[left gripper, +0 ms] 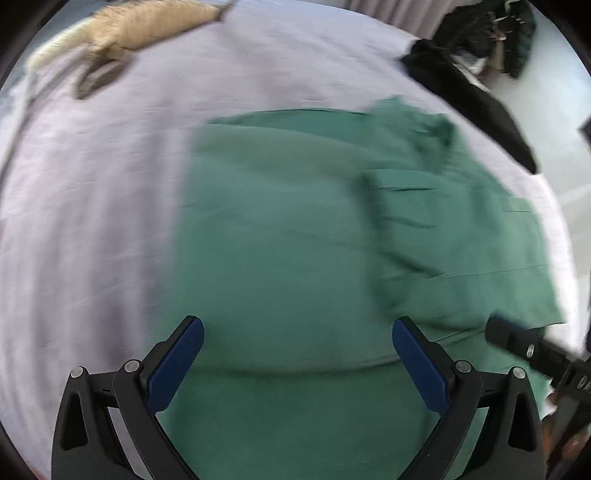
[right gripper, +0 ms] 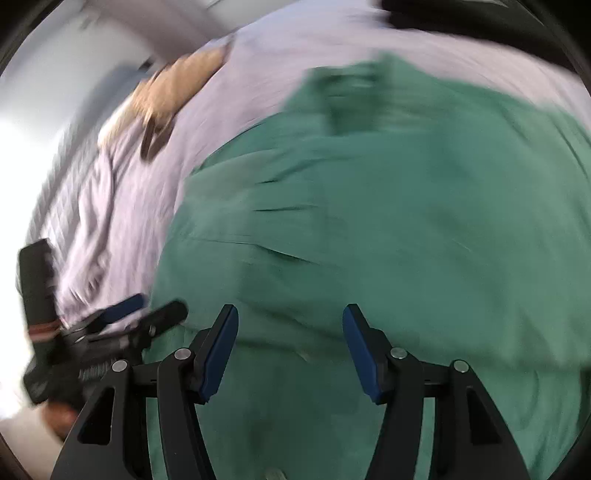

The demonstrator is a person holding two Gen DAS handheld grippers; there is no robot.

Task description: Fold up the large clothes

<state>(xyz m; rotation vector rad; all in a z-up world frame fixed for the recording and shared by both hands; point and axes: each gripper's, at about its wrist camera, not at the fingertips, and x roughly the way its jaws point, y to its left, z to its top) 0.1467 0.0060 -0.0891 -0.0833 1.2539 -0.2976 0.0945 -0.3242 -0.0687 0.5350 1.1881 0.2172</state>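
Observation:
A large green garment (left gripper: pixel 288 236) lies spread on a pale lilac bedsheet (left gripper: pixel 92 192), with a folded part and collar toward the far right. My left gripper (left gripper: pixel 297 328) hangs above its near part, jaws wide apart, nothing between the blue pads. In the right wrist view the same green garment (right gripper: pixel 388 229) fills the middle and right. My right gripper (right gripper: pixel 290 314) hovers over it, open, with only cloth far below the pads. The left gripper (right gripper: pixel 144 314) shows at the lower left of that view, and a right gripper finger (left gripper: pixel 517 339) pokes in at the left wrist view's lower right.
A tan garment (left gripper: pixel 140 26) lies at the far left of the bed, also seen as a tan garment (right gripper: pixel 173 88) in the right wrist view. Dark clothes (left gripper: pixel 476 70) hang over the far right edge. Pale floor (left gripper: pixel 554 74) lies beyond the bed.

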